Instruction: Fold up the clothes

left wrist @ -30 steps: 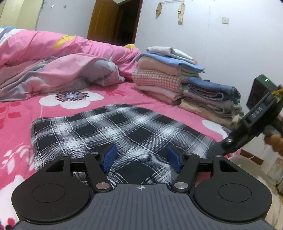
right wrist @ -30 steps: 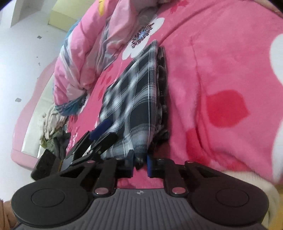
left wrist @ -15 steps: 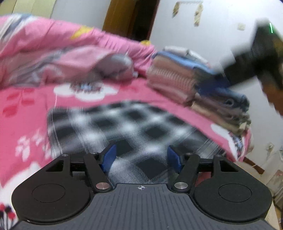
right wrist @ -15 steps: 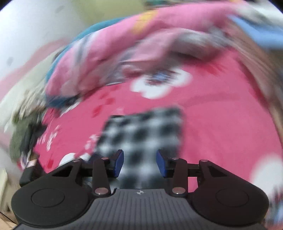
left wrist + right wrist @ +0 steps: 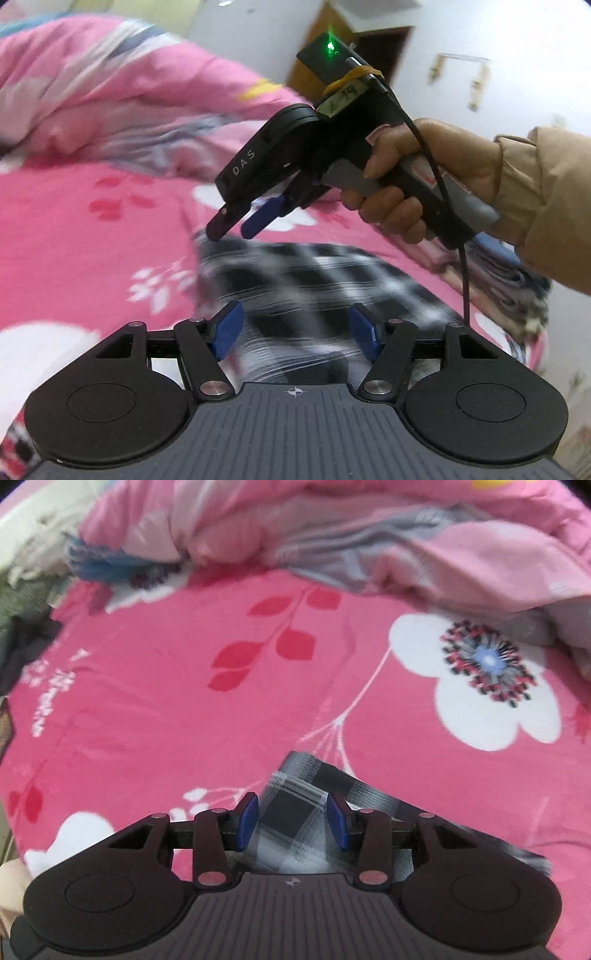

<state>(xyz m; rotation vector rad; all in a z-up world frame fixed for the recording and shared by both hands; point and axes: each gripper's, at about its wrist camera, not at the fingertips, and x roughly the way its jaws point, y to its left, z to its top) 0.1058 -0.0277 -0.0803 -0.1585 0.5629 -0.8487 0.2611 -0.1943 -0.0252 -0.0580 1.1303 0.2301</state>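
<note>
Plaid cloth (image 5: 314, 280) lies folded flat on the pink floral bed (image 5: 92, 236), near its front edge, blurred in the left view. Left gripper (image 5: 295, 332) hovers over the cloth's near part, its blue pads well apart and holding nothing. Right gripper (image 5: 291, 821), held by a hand (image 5: 417, 177), hangs above the cloth's far left corner (image 5: 295, 771), pads apart, gripping nothing. A crumpled quilt (image 5: 332, 535) sits toward the far edge
</note>
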